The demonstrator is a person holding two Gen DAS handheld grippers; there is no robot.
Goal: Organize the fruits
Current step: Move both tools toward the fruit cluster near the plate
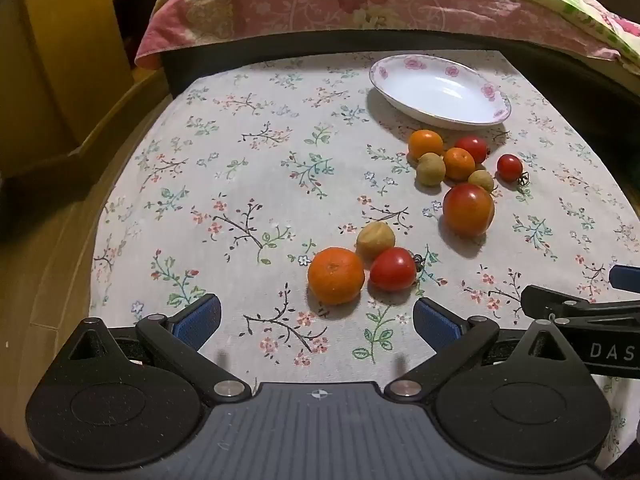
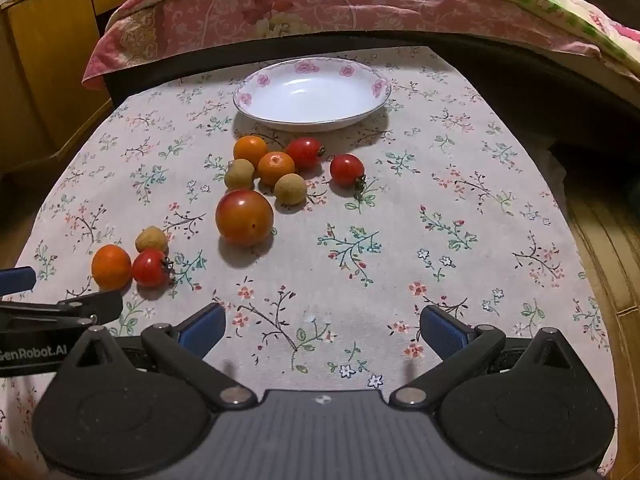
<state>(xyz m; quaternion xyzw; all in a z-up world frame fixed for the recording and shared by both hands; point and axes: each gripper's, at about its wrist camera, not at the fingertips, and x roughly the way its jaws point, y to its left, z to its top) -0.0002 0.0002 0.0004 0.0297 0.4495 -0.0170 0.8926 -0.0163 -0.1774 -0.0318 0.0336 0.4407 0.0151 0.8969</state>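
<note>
Several small fruits lie loose on the flowered tablecloth [image 1: 240, 184]. Nearest my left gripper [image 1: 316, 320] sit an orange [image 1: 336, 275], a red tomato [image 1: 393, 269] and a tan longan [image 1: 375, 240]. Farther back a large red-orange tomato [image 2: 244, 217] lies before a cluster of small oranges [image 2: 276, 168], longans [image 2: 290, 188] and cherry tomatoes [image 2: 347, 169]. An empty white plate with pink roses [image 2: 312, 120] stands behind them. My left gripper is open, just short of the near orange. My right gripper [image 2: 322, 326] is open over bare cloth. Both are empty.
A bed with a pink flowered quilt [image 2: 320, 8] runs along the far side of the table. A wooden cabinet [image 1: 52, 80] stands at the left. The right gripper's side shows at the lower right edge of the left wrist view.
</note>
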